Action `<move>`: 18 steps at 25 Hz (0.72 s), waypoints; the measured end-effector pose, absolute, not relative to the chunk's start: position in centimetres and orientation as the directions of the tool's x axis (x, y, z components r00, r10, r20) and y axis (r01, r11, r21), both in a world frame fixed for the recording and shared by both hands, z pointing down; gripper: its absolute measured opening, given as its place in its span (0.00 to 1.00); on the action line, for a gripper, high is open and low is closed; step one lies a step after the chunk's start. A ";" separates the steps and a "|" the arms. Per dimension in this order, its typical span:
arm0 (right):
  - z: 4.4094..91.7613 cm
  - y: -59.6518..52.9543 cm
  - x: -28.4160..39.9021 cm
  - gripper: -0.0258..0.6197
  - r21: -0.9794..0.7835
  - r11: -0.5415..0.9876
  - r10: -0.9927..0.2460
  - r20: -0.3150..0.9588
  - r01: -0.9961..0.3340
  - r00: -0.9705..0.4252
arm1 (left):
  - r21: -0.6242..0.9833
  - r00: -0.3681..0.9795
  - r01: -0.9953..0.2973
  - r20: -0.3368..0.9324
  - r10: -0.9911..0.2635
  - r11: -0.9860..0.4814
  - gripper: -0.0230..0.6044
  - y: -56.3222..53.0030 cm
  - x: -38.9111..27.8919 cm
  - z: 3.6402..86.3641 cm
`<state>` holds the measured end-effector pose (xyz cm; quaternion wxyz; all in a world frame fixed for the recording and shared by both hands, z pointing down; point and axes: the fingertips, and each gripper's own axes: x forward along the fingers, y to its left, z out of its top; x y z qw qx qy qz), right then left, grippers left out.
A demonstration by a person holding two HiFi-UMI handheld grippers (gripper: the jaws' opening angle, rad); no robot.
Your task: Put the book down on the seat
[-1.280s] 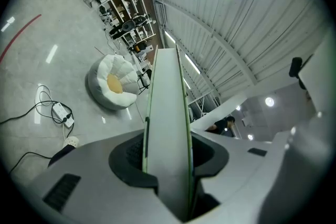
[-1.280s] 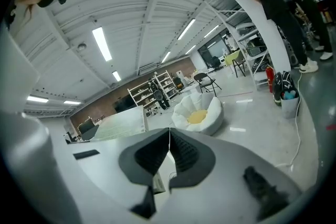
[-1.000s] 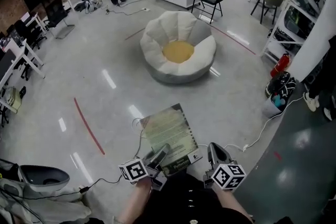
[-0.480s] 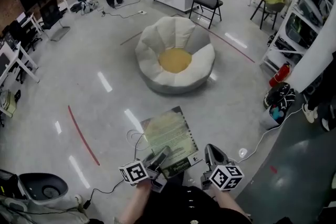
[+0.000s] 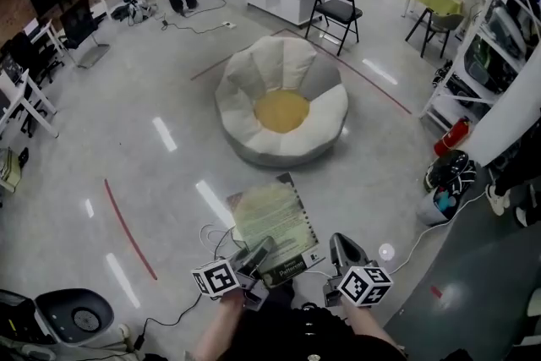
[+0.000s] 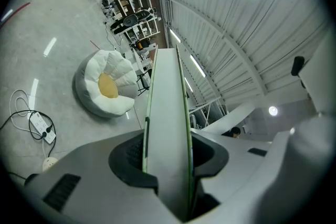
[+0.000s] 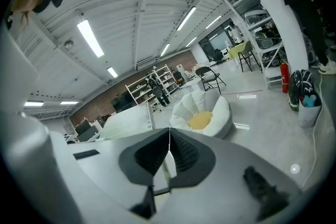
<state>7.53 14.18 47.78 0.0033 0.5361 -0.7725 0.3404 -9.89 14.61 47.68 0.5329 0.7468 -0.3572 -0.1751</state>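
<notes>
**Book in the grip, not on the seat yet**

Starting from my end: the left hand-held gripper [image 5: 258, 254] is clamped on the book [image 5: 272, 228]. In the left gripper view the jaws are partly apart, with the pads pressed on both covers near the lower edge, and the book [image 6: 167, 113] stands edge-on between them. From the head view the book sticks out flat ahead of the gripper, cover up, pointing toward the seat.

The right hand-held gripper [image 5: 342, 254] is beside it, on the same near side of the seat. Its jaws are closed together with nothing between them, so it's just along for the ride.

The seat [image 5: 281, 112] is the flower-shaped beanbag with the yellow middle. It's well apart from the book, across a stretch of bare floor, and nothing is lying on it as far as I can see. A black folding chair [image 5: 334, 2] stands on the far side of the seat, out of the way.

Progress-wise, I'd say the pickup is sorted and everything else is left: walk up to the seat, lower the book onto the yellow cushion, let go. There's a loose cable [image 5: 221, 234] on the floor on the near side of the seat, so I'd watch my feet there.
</notes>
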 end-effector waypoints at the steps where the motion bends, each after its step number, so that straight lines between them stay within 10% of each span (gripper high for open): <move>1: 47.8 13.4 7.6 0.06 -0.521 0.191 -0.825 0.373 -0.832 -0.423 | 0.922 0.682 -0.345 0.118 -0.722 -0.175 0.29 13.8 -10.0 47.7; 18: 49.4 3.3 7.4 0.06 -0.523 0.203 -0.824 0.365 -0.828 -0.433 | 0.932 0.682 -0.328 0.123 -0.721 -0.152 0.29 4.1 -10.0 49.6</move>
